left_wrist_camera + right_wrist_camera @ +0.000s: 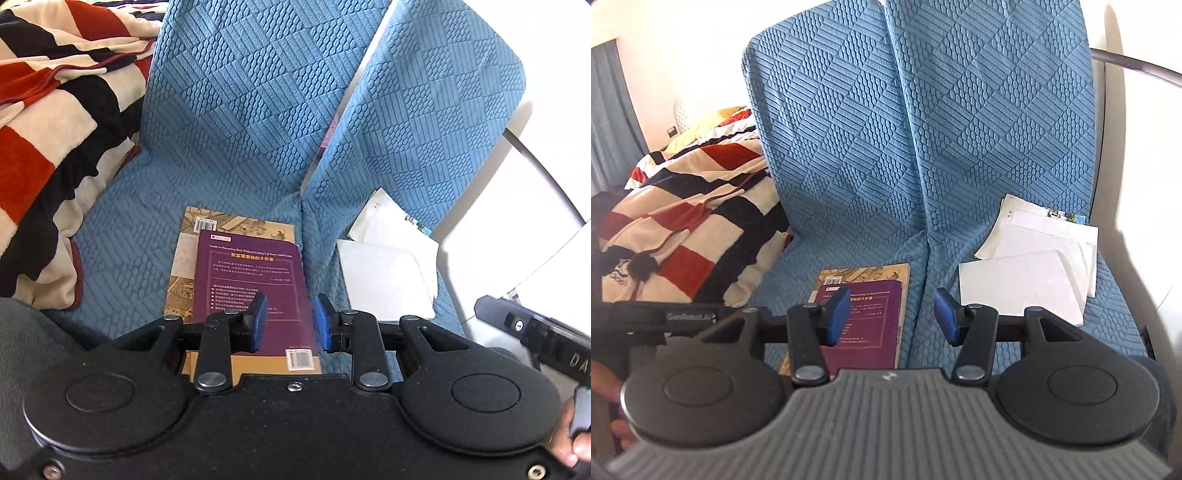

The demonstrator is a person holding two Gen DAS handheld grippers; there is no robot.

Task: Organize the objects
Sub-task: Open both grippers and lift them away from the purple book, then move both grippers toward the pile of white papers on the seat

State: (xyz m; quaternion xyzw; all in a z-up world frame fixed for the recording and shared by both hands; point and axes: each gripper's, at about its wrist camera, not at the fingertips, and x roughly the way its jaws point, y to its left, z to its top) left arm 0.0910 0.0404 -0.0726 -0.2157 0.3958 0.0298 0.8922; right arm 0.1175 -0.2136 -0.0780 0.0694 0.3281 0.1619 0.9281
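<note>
Purple book [255, 291] lies on a tan book [184, 273] on the blue seat cover [236, 110], white papers [388, 273] just right. Left gripper [289, 321] and right gripper [891, 315] both spread, holding nothing. Best guess: square up the stack by its edges, low approach.

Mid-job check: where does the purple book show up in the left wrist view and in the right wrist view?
Left wrist view: purple book lies centre-low on the tan book, running under the open left gripper.
Right wrist view: purple book sits lower centre-left, behind the left finger of the open right gripper.
Shared landmark: the white papers to the right, past the seam in the blue sofa cover.
</note>
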